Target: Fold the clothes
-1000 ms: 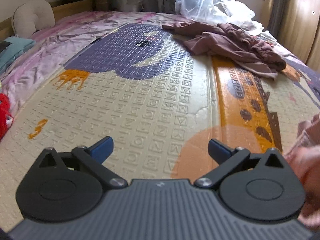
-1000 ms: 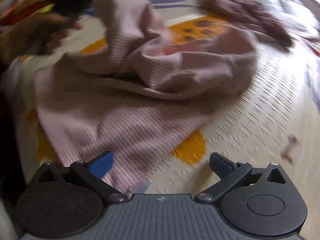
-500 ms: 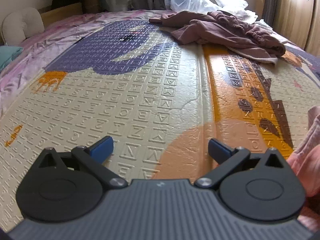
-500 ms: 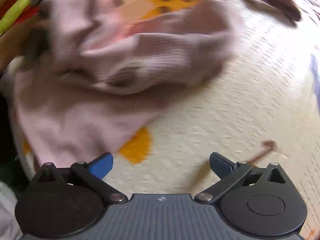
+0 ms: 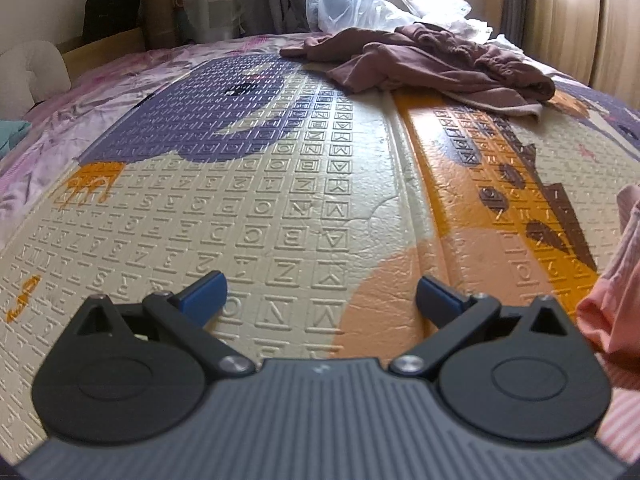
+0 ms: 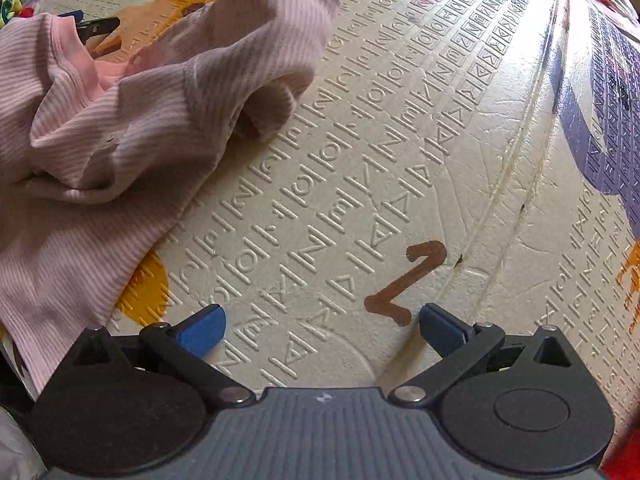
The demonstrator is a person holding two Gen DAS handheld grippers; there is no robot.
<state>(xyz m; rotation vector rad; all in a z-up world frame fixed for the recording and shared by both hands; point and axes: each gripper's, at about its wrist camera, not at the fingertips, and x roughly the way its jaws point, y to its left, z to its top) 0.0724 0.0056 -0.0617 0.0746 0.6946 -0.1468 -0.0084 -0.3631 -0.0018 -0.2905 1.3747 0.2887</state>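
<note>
Embossed play mat [image 5: 304, 216] on bed; left gripper [image 5: 321, 296], right gripper [image 6: 322, 326] both spread, empty

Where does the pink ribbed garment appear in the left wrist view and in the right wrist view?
Left wrist view: the pink ribbed garment shows only at the right edge, crumpled beside the tool.
Right wrist view: it fills the upper left, bunched on the mat.
Shared landmark: the cream foam mat embossed with letters, on which the garment lies in both views.
</note>
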